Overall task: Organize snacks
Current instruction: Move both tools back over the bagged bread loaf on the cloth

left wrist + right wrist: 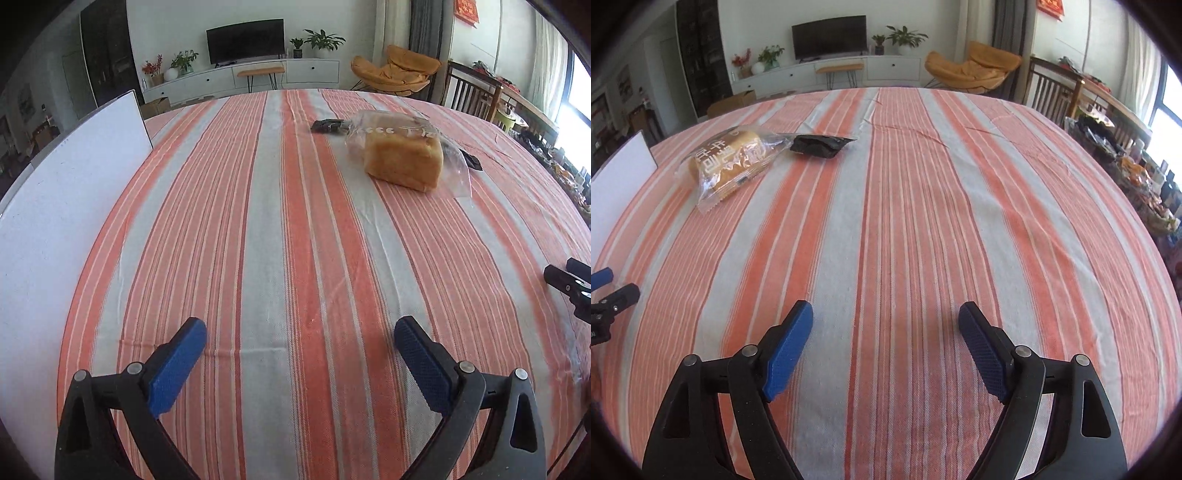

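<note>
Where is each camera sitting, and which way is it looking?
Left wrist view: sits on the left gripper, looking forward and down over the striped tablecloth at the bagged bread; its own open blue fingers show.
Right wrist view: sits on the right gripper, looking the same way; its own open fingers show.
Both see the bread, the black packet and the TV.

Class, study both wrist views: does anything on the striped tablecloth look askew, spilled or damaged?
Nothing spilled or damaged. The bagged bread loaf lies at a slant across the stripes, the black snack packet beside it.
</note>
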The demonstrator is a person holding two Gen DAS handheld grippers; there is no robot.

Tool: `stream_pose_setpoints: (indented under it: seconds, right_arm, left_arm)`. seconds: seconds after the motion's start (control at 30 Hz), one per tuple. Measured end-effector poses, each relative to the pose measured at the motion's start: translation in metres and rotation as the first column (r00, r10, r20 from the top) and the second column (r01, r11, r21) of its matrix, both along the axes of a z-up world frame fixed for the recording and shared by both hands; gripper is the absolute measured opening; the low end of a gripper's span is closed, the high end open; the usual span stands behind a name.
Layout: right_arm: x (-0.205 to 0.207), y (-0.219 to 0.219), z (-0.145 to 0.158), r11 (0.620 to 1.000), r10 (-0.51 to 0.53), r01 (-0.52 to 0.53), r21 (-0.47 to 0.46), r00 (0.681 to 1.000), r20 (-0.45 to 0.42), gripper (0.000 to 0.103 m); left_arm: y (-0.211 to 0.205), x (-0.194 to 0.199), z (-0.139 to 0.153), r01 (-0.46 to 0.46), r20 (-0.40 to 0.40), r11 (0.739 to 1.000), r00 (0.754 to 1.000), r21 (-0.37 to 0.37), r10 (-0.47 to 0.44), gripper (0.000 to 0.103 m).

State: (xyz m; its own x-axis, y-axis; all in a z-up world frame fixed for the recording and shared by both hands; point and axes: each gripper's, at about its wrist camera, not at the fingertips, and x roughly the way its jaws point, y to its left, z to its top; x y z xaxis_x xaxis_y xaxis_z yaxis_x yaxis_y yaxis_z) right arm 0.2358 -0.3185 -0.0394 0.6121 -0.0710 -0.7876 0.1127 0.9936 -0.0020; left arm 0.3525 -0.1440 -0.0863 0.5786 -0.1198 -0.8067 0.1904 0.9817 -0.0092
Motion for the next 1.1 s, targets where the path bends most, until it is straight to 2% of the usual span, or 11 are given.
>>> stream_pose_setpoints:
  seconds: [1.1]
  right_arm:
    - [-0.0029,-0.0011,-0.0007,1.000,-0.006,0.006,-0.003,1.000,-0.002,0.088]
  left_arm:
    - [0.0014,-0.0024,0.0009,-0.003,-0.001,1.000,1.000,-0.002,0.003,0.103]
